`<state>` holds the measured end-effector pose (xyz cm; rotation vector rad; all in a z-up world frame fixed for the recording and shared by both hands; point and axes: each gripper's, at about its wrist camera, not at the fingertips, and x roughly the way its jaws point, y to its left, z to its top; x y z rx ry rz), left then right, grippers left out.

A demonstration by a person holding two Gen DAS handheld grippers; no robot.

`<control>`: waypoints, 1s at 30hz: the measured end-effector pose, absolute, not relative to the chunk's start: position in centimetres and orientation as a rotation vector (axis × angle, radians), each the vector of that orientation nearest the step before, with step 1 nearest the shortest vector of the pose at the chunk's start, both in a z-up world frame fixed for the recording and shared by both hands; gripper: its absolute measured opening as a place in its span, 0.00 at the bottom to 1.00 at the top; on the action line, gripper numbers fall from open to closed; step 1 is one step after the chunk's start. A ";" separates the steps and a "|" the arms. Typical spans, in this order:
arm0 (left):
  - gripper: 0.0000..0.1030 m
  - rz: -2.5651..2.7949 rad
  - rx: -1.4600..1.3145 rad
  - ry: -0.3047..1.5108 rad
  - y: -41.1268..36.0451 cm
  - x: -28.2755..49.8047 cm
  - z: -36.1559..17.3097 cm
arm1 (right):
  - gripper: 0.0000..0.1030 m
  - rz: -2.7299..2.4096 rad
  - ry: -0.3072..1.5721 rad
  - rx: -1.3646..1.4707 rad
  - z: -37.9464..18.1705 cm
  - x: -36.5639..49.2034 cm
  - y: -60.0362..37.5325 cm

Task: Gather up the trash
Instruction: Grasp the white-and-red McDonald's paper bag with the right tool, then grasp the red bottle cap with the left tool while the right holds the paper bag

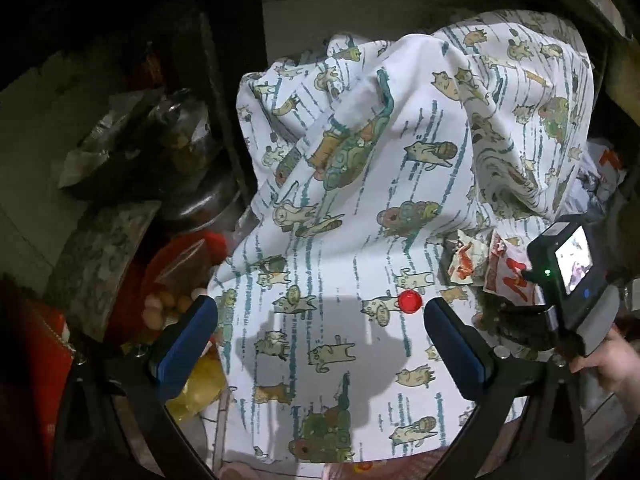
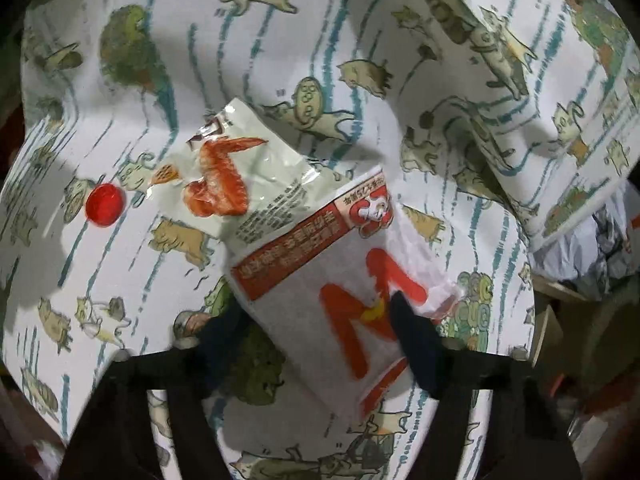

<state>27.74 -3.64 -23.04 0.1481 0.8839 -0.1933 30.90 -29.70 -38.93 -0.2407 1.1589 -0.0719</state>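
Observation:
A cat-patterned cloth [image 1: 360, 160] [image 2: 280, 40] is draped over a mound. On it lie a red bottle cap [image 1: 410, 301] [image 2: 105, 204], a crumpled snack wrapper with a chicken-wing picture [image 1: 464, 260] [image 2: 232, 176] and a white paper bag with a red M [image 1: 508, 276] [image 2: 340, 292]. My right gripper [image 2: 316, 344] straddles the paper bag. Its right finger lies over the bag, and its left finger stands just off the bag's edge. My left gripper [image 1: 320, 308] hovers open over the cloth, with the cap just inside its right finger and nothing held.
Left of the cloth is dark clutter: a bag of eggs [image 1: 168, 304], a yellow packet [image 1: 200, 384], a glass jar [image 1: 180, 140] and a red item [image 1: 40, 360]. A hand [image 1: 608, 360] holds the right gripper's body. Crumpled plastic [image 2: 592, 248] lies at the cloth's right edge.

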 end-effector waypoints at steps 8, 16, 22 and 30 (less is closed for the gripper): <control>1.00 -0.123 0.126 0.871 -3.0 28.1 -23.0 | 0.06 -0.038 1.160 -0.195 -37.0 30.3 -28.8; 1.00 -0.097 0.126 0.854 -2.0 28.0 -23.0 | 0.03 0.061 0.959 -0.023 -28.9 27.7 -30.0; 0.99 -0.118 0.103 0.884 -2.0 28.4 -23.6 | 0.03 0.144 0.837 0.207 -24.5 25.1 -31.9; 0.87 -0.225 0.073 0.970 -4.6 29.1 -25.1 | 0.02 0.072 0.813 0.245 -24.4 24.3 -34.1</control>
